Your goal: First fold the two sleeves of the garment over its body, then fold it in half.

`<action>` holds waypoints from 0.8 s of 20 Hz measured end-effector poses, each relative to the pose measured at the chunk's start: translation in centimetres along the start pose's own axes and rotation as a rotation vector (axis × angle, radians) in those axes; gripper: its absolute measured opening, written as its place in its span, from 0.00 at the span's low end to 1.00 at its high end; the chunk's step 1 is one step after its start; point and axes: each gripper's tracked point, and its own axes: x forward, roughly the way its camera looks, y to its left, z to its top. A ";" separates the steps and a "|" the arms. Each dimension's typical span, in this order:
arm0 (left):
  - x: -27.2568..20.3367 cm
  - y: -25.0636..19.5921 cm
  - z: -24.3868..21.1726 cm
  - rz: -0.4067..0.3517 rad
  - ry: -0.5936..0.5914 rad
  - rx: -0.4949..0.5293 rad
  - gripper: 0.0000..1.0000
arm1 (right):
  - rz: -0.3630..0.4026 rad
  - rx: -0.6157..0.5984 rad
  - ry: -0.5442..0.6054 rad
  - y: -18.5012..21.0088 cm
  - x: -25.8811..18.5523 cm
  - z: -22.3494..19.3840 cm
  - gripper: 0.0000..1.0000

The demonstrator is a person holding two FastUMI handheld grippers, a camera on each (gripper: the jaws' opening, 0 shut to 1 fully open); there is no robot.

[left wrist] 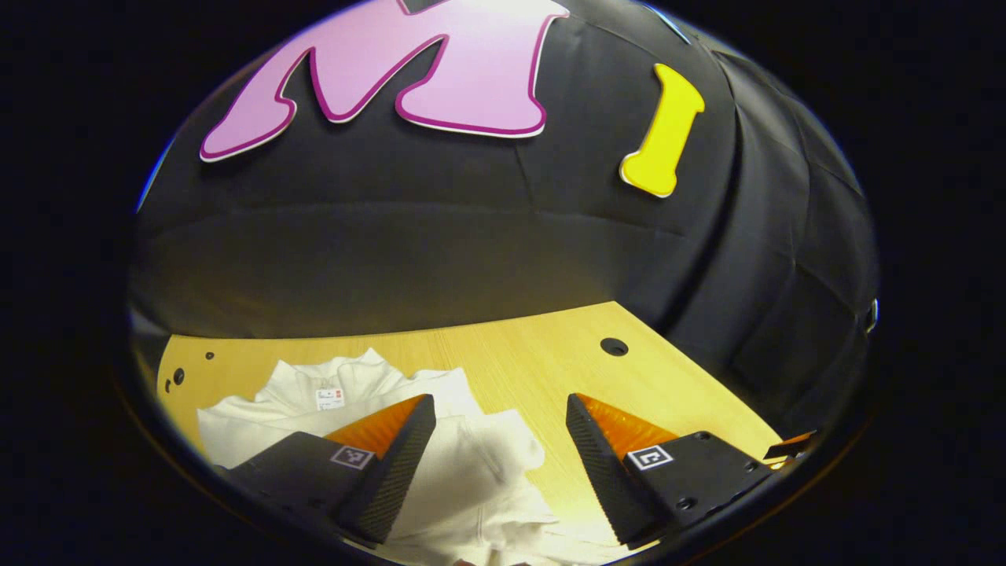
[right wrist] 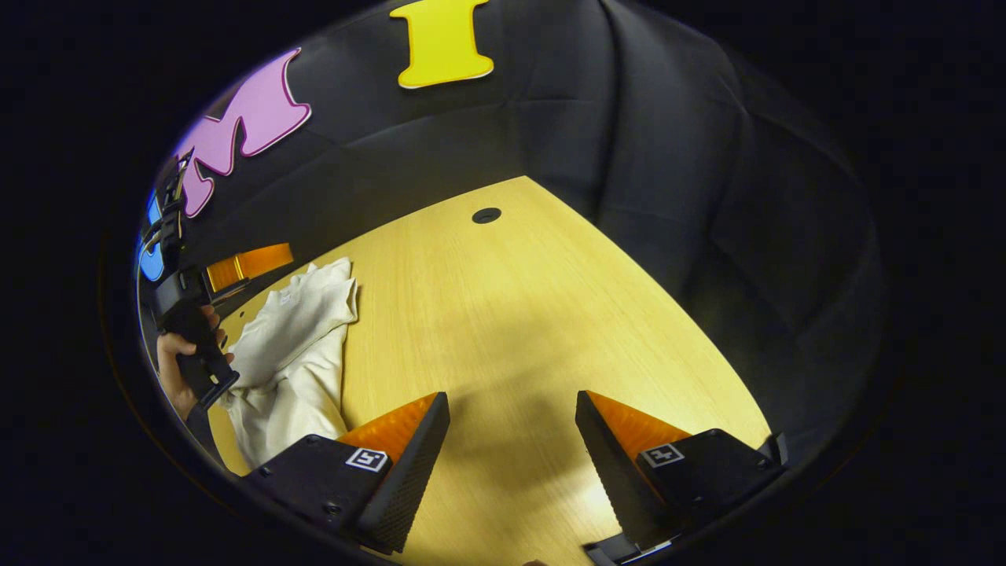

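Two grippers are in play over a pale wooden table [right wrist: 511,314], and both stand with their fingers spread wide and nothing between them. In the left gripper view, the left gripper [left wrist: 499,464] hangs above the white garment [left wrist: 464,472], which lies crumpled on the near left part of the table. Its collar, with a small label [left wrist: 330,398] sewn inside, points toward the far black cloth wall [left wrist: 440,251]. One finger covers part of the fabric from the camera's angle; whether it touches the cloth cannot be told. The other finger sits over bare wood to the right of the garment. A round hole [left wrist: 614,346] marks the tabletop near its far right corner.

In the right gripper view, the right gripper [right wrist: 511,464] hovers over bare table, well apart from the garment [right wrist: 295,354], which shows as a rumpled white heap at the left side of the table. Beside that heap a hand [right wrist: 174,362] grasps the handle of the left gripper, seen farther off at the left edge. The table's round hole [right wrist: 486,215] lies at the far end, close to the wall.
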 end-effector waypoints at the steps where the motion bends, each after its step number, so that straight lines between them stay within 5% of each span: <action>1: -0.9 0.5 -0.6 0.016 0.009 0.009 1.00 | 0.016 -0.003 0.006 0.8 0.3 -0.1 0.99; 8: -12.2 9.2 -7.0 0.199 0.068 0.018 1.00 | 0.149 -0.056 0.072 7.8 -0.2 -2.8 0.99; 16: -24.9 19.3 -21.5 0.450 0.275 -0.258 1.00 | 0.253 -0.111 0.152 15.1 0.0 -6.9 0.99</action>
